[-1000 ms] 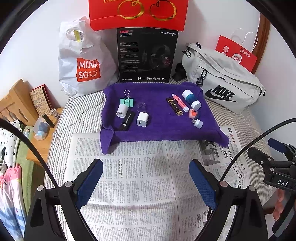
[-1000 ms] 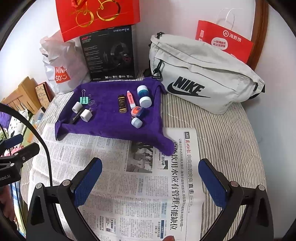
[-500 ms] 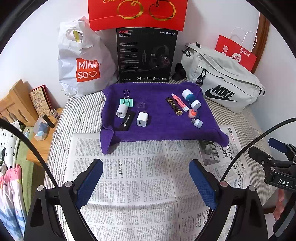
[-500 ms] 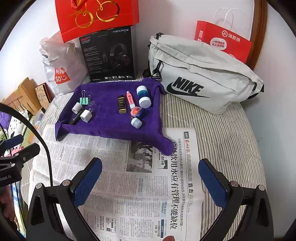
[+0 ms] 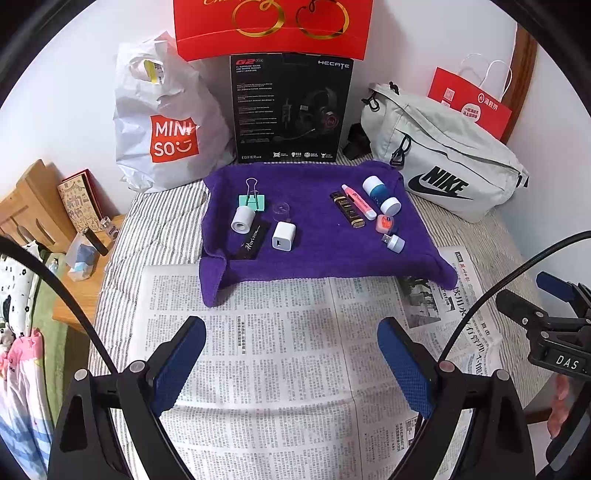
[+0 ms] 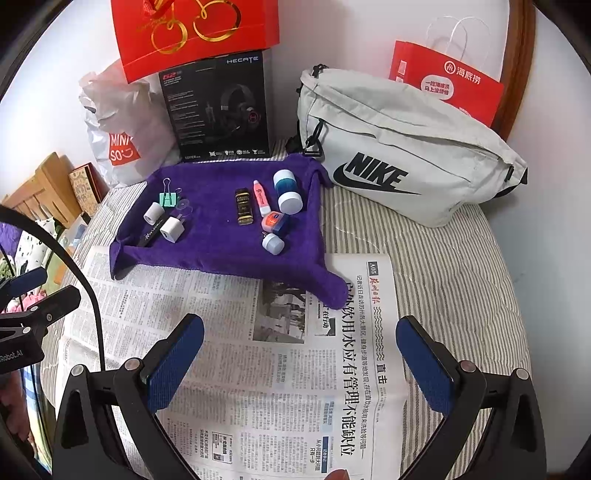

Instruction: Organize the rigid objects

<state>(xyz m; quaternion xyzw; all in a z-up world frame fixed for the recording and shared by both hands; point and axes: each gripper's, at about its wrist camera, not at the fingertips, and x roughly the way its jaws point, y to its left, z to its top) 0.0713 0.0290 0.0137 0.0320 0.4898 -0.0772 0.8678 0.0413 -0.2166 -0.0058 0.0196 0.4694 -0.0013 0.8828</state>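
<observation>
A purple towel (image 5: 314,254) (image 6: 218,247) holds small objects: a green binder clip (image 5: 252,199), a white roll (image 5: 242,219), a black pen-like bar (image 5: 253,246), a white charger cube (image 5: 283,236) (image 6: 172,229), a dark gold-trimmed bar (image 5: 347,208), a pink tube (image 5: 359,201), a blue-white bottle (image 5: 380,194) (image 6: 287,192), an orange case (image 5: 385,224) and a small white USB piece (image 5: 393,242). My left gripper (image 5: 291,354) and right gripper (image 6: 301,354) are open and empty, hovering over the newspaper (image 5: 280,350), short of the towel.
At the back stand a Miniso bag (image 5: 166,129), a black headset box (image 5: 290,110), a red gift bag (image 5: 273,26), a grey Nike bag (image 5: 443,166) (image 6: 399,155) and a red paper bag (image 6: 447,85). A wooden nightstand (image 5: 74,236) is at the left, beside the striped bed edge.
Both views shift very slightly; nothing on the towel has moved and both grippers stay open.
</observation>
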